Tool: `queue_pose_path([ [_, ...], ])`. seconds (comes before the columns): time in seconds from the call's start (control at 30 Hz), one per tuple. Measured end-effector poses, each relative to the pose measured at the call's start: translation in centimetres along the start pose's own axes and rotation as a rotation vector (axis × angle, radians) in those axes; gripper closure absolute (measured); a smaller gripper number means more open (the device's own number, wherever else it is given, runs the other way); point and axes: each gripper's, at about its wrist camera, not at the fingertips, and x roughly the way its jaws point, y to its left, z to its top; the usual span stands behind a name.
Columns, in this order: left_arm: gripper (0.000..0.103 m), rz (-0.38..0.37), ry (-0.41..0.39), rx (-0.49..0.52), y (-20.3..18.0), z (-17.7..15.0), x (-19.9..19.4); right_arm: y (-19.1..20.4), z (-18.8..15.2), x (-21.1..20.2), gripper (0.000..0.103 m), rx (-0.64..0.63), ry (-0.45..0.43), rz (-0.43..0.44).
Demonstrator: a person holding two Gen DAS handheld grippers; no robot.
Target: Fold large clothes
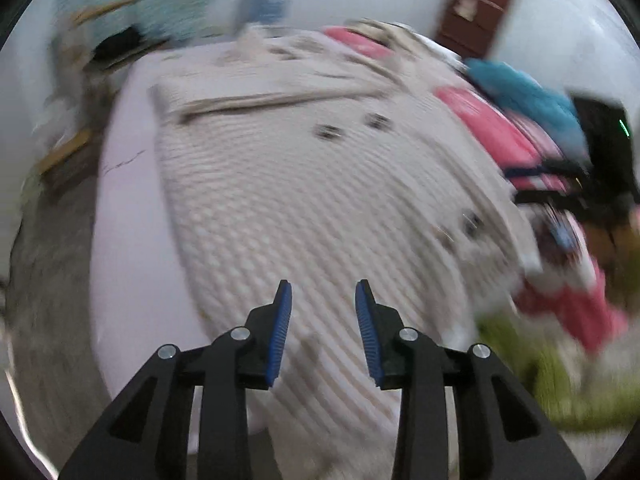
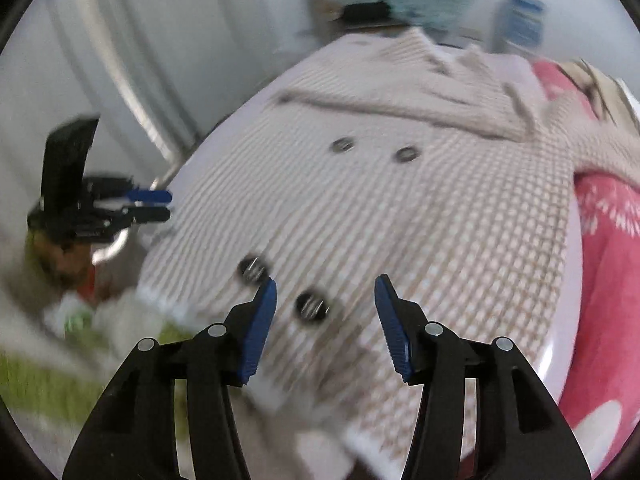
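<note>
Both my grippers hang over the coat, jaws parted, nothing between the pads. Left gripper (image 1: 323,322): narrow gap, only knit showing through it. Right gripper (image 2: 325,322): wider gap, one dark button (image 2: 311,306) showing between the pads but not touched.

The coat (image 1: 304,184), cream waffle-knit and double-breasted, lies spread front-up on a pale table (image 1: 128,216). Its collar points to the far side and its hem is nearest me. In the right view the near hem corner hangs past the table edge.

Risks from here, as I judge them:
- Both views are smeared, so picking a grip point now risks closing on the wrong layer or on a button instead of fabric.
- The knit looks thick and loose. A shallow pinch could slip out mid-fold, or lift only the top layer and leave the fold lopsided.
- The overhanging hem could drag the coat off the table if I pull toward me.
- Unequal jaw gaps could mean one side grips before the other and skews the garment.

Around it:
- A pink garment (image 2: 608,264) lies against the coat's side, and one sleeve seems to run onto it. Folding that way could snag or carry it along.
- A blue cloth (image 1: 528,100) is piled beyond the pink.
- Green clutter (image 2: 36,380), too blurred to name, sits low beside the table.
- In the right view my left gripper stands at the coat's other edge.
</note>
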Motion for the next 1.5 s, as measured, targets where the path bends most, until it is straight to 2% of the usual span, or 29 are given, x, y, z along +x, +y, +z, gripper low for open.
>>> queue_pose_path([
  [0.1,0.07,0.008,-0.024,-0.182,3.5,1.6,0.9,-0.9,1.0,1.1,0.054,0.056,-0.026,-0.007],
  [0.17,0.06,0.008,-0.048,-0.296,6.0,2.1,1.0,-1.4,1.2,1.7,0.054,0.087,-0.04,0.017],
  [0.2,0.059,0.023,-0.059,-0.347,7.2,2.4,1.2,-1.8,1.8,2.1,0.054,0.094,-0.044,0.019],
  [0.37,0.058,-0.012,-0.078,-0.554,11.7,3.5,3.3,-3.4,2.5,4.2,0.054,0.188,-0.062,0.015],
  [0.47,0.06,-0.039,-0.083,-0.612,13.3,4.1,4.4,-3.7,2.6,4.9,0.054,0.201,-0.066,-0.031],
  [0.5,0.061,-0.031,-0.084,-0.607,13.4,4.3,4.4,-3.7,2.6,5.0,0.054,0.198,-0.067,-0.04],
  [0.57,0.079,-0.01,-0.069,-0.573,13.1,5.1,4.9,-3.7,2.3,4.9,0.054,0.189,-0.07,-0.068],
  [0.63,0.093,0.043,-0.03,-0.518,12.3,5.5,5.8,-3.6,2.1,4.7,0.054,0.182,-0.073,-0.092],
  [0.67,0.096,0.074,-0.03,-0.487,12.0,5.7,5.8,-3.4,1.9,4.4,0.054,0.173,-0.077,-0.11],
  [0.8,0.096,0.186,-0.05,-0.335,10.2,6.6,4.5,-2.3,1.8,3.3,0.056,0.115,-0.116,-0.134],
  [0.97,0.093,0.265,0.007,-0.262,9.8,6.4,5.6,-1.3,2.6,4.5,0.057,0.056,-0.107,-0.148],
  [1.07,0.093,0.291,-0.034,-0.214,8.6,6.2,4.2,-1.4,3.0,5.1,0.057,0.048,-0.087,-0.166],
  [1.17,0.082,0.294,-0.061,-0.181,7.6,5.8,3.1,-1.6,2.7,5.6,0.051,0.04,-0.066,-0.188],
  [1.2,0.08,0.296,-0.059,-0.172,7.4,5.9,3.0,-1.5,2.3,5.7,0.047,0.038,-0.055,-0.199],
  [1.27,0.071,0.3,-0.039,-0.158,7.0,6.2,3.1,-2.0,1.7,6.9,0.045,0.036,-0.006,-0.218],
  [1.4,0.055,0.296,-0.047,-0.149,6.4,8.6,3.0,-2.4,1.6,7.1,0.041,0.02,0.026,-0.215],
  [1.47,0.042,0.286,-0.068,-0.151,6.3,10.8,2.9,-2.8,2.5,5.9,0.04,0.022,0.008,-0.202],
  [1.5,0.038,0.283,-0.074,-0.152,6.3,11.5,2.9,-3.3,3.0,5.3,0.04,0.029,-0.006,-0.187],
])
